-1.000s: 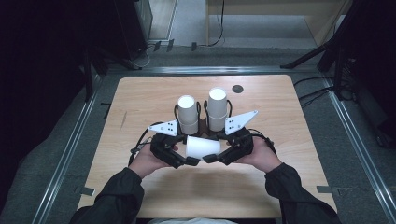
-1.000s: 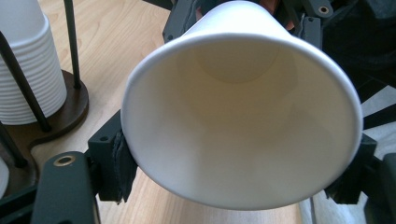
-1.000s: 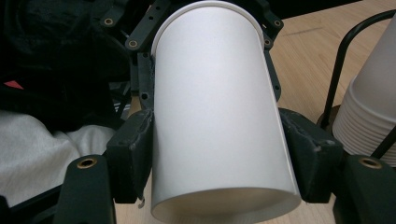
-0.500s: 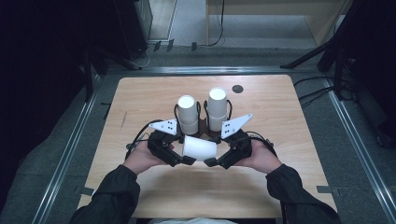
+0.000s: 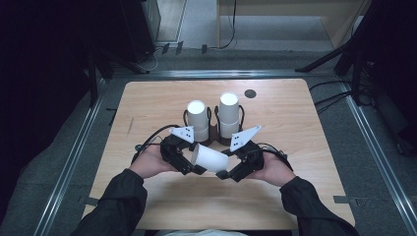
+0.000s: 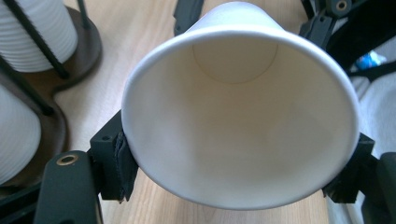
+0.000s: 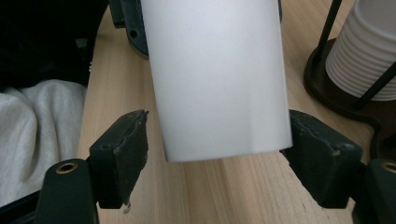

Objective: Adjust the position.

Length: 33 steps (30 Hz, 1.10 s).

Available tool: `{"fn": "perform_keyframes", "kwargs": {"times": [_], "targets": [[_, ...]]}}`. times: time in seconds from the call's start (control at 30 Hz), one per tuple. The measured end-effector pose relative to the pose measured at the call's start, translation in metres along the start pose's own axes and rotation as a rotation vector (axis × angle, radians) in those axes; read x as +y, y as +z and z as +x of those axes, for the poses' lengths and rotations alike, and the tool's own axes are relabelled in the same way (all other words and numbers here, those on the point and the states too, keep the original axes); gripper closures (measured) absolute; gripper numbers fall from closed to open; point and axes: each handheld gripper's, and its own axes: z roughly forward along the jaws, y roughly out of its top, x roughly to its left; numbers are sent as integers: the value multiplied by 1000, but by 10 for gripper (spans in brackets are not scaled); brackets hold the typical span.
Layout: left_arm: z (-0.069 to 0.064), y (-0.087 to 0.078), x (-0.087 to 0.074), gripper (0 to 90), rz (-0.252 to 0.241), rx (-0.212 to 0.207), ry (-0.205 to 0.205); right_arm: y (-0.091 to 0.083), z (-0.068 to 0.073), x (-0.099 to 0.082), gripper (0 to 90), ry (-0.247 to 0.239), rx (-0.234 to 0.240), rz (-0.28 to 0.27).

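High view. One wooden table [image 5: 147,113]. One loose white paper cup [image 5: 210,158], lying on its side above the near half of the table, mouth toward 10 o'clock, base toward 4 o'clock. Two hand-held grippers: left hand-held gripper [image 5: 189,164] at the cup's mouth end, right hand-held gripper [image 5: 227,173] at its base end. Two stacks of white cups [image 5: 197,114] standing upside down in one dark wire holder [image 5: 213,132], at 12 o'clock from the loose cup and just beyond it. One small dark disc [image 5: 250,93] on the table at 1 o'clock from the stacks.

Left gripper view. One cup [image 6: 238,107], open mouth facing the camera, rim clamped between the two jaw pads of the left hand-held gripper [image 6: 236,170]: grasping the cup. Two cup stacks [image 6: 37,32] on the holder base [image 6: 56,121] at 9 to 10 o'clock.

Right gripper view. One cup [image 7: 217,79], base end nearest, standing between the two jaws of the right hand-held gripper [image 7: 217,156]. A gap shows at the left pad; the right pad sits just at the wall. Its jaws have just been opening: released. One cup stack [image 7: 366,51] at 2 o'clock. One pale cloth [image 7: 37,135] at 8 o'clock
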Motion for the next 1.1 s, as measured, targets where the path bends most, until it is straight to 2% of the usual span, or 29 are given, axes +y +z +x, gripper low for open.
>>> {"fn": "perform_keyframes", "kwargs": {"times": [0.17,0.23,0.6,0.73,1.1], "targets": [[0,10,5,220,71,-11,19,2,0,-4,240,6,-11,20],[0,13,6,219,89,-22,19,2,0,-6,240,8,-13,21],[-3,31,14,218,180,-18,65,11,5,-11,245,3,-22,73],[-5,34,15,218,194,-17,76,16,6,-11,248,-8,-33,102],[-6,36,16,213,201,-15,77,20,8,-9,322,-32,-20,109]]}}
